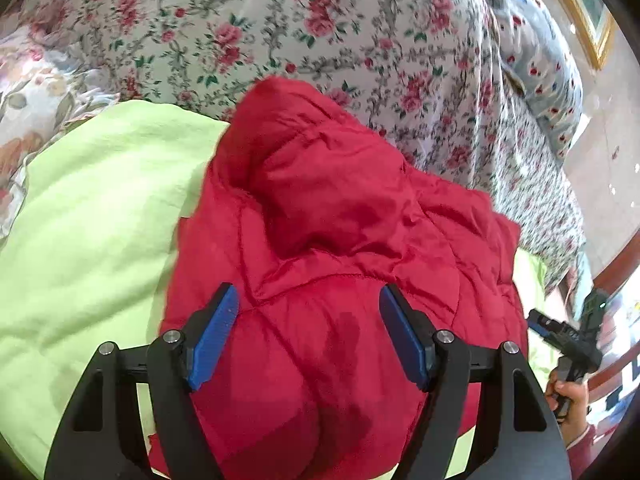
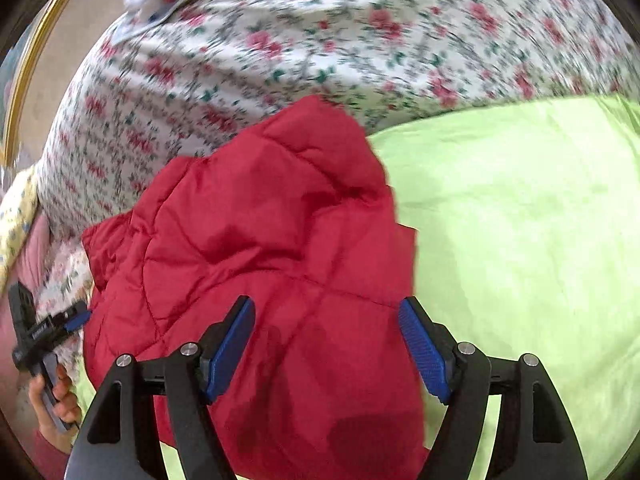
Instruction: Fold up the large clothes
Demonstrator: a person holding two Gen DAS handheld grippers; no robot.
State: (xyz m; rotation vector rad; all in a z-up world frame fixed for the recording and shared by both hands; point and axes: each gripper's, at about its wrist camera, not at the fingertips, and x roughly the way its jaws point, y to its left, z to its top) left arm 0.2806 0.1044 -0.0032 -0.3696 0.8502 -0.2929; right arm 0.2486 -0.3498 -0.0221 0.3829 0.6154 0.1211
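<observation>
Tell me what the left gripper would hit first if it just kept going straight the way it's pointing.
Most likely the red quilted jacket. The left gripper is open, and the jacket fills the space between and beyond its fingers, lying on the green sheet. How close it already is cannot be judged.

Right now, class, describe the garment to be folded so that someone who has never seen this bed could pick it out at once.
Start at the bed with the flowered sheet; a plain lime-green blanket lies over its near part. On that blanket sits a bunched red quilted jacket, its far edge reaching the flowers. It is the only solid red, puffy, stitched thing among flat cloths.
</observation>
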